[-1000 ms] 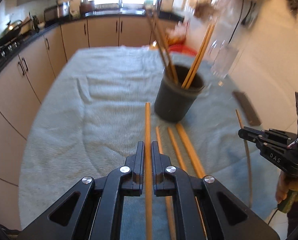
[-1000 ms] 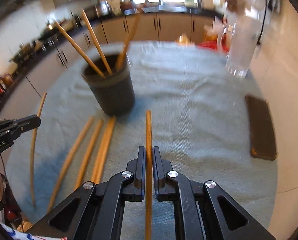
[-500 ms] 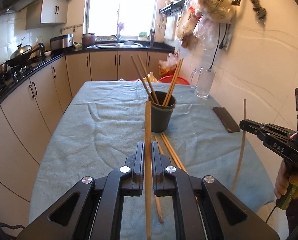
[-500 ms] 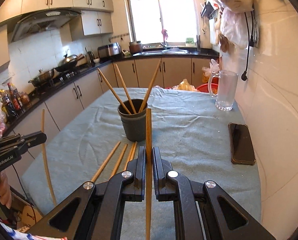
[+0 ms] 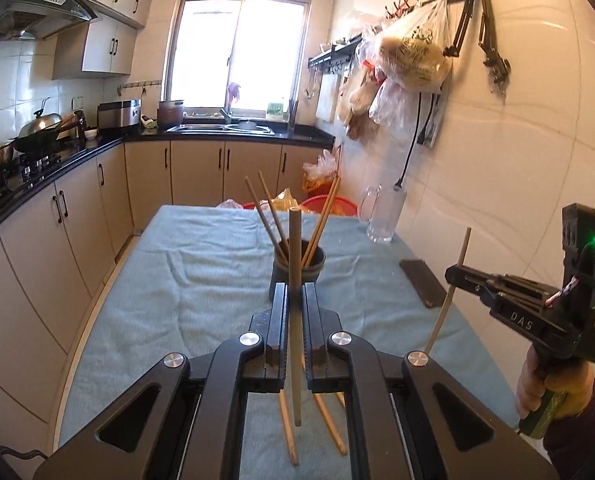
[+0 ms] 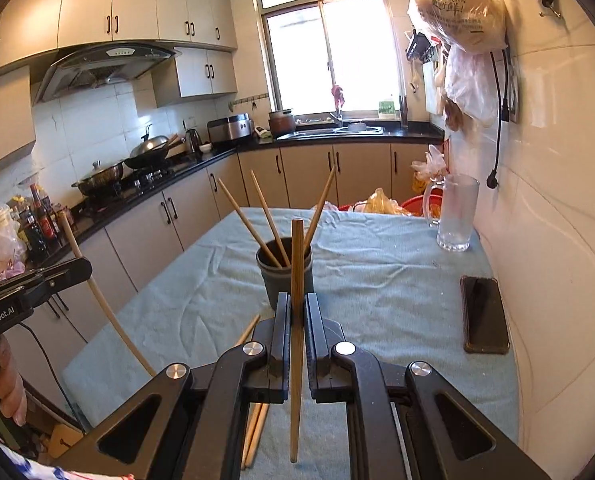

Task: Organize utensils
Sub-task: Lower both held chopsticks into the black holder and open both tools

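My left gripper [image 5: 294,289] is shut on a wooden chopstick [image 5: 295,248], held well above the table. My right gripper [image 6: 296,298] is shut on another chopstick [image 6: 297,256] at about the same height. A dark cup [image 6: 285,278] stands mid-table ahead of both, with three chopsticks leaning in it. Loose chopsticks [image 5: 287,432] lie on the cloth below the grippers. In the left wrist view the right gripper [image 5: 455,274] shows at the right with its chopstick [image 5: 449,300]. In the right wrist view the left gripper [image 6: 83,267] shows at the left.
A blue-green cloth [image 6: 377,280] covers the table. A dark phone [image 6: 484,316] lies near the right wall and a glass mug [image 6: 455,216] stands behind it. Kitchen cabinets and a stove run along the left. Plastic bags hang on the right wall.
Both grippers have risen and drawn back from the table, each carrying its chopstick. The cup now looks smaller and farther off, and both views have tilted up.
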`<control>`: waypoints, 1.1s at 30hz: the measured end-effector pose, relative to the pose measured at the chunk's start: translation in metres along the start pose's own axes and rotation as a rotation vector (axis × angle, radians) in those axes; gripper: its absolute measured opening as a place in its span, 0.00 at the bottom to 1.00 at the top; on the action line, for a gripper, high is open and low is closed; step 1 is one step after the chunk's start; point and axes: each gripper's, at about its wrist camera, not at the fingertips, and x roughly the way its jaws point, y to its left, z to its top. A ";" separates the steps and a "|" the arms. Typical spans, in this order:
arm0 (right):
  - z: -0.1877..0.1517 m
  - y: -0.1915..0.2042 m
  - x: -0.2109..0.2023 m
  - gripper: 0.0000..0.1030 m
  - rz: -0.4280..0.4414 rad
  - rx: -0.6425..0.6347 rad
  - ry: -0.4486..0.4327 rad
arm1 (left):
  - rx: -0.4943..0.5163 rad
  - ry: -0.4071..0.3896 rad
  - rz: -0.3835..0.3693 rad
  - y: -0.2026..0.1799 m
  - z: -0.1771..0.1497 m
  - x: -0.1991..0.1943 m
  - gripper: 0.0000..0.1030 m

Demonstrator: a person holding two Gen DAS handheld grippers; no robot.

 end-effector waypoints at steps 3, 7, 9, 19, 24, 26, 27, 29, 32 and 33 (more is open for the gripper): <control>0.016 -0.001 0.002 0.06 -0.002 -0.003 -0.022 | -0.012 -0.013 -0.006 0.002 0.016 0.005 0.06; 0.045 -0.002 0.005 0.06 -0.006 -0.001 -0.071 | -0.025 -0.048 -0.004 0.006 0.046 0.014 0.06; 0.061 -0.004 0.008 0.06 -0.006 0.019 -0.101 | -0.039 -0.071 0.000 0.008 0.063 0.021 0.06; 0.131 -0.015 0.060 0.06 -0.005 0.158 -0.229 | -0.091 -0.138 0.028 0.007 0.137 0.083 0.06; 0.142 -0.024 0.092 0.06 -0.016 0.195 -0.244 | -0.084 -0.118 0.049 0.005 0.147 0.127 0.06; 0.140 -0.027 0.110 0.06 -0.030 0.199 -0.228 | -0.073 -0.094 0.057 0.004 0.144 0.146 0.06; 0.139 -0.029 0.116 0.06 -0.028 0.203 -0.216 | -0.071 -0.073 0.057 0.005 0.142 0.157 0.06; 0.130 -0.033 0.136 0.06 -0.026 0.212 -0.171 | -0.073 -0.023 0.056 0.006 0.134 0.177 0.06; 0.119 -0.036 0.154 0.07 -0.023 0.217 -0.120 | -0.081 0.032 0.060 0.011 0.123 0.197 0.06; 0.114 -0.036 0.159 0.06 -0.021 0.216 -0.102 | -0.081 0.043 0.061 0.013 0.119 0.201 0.06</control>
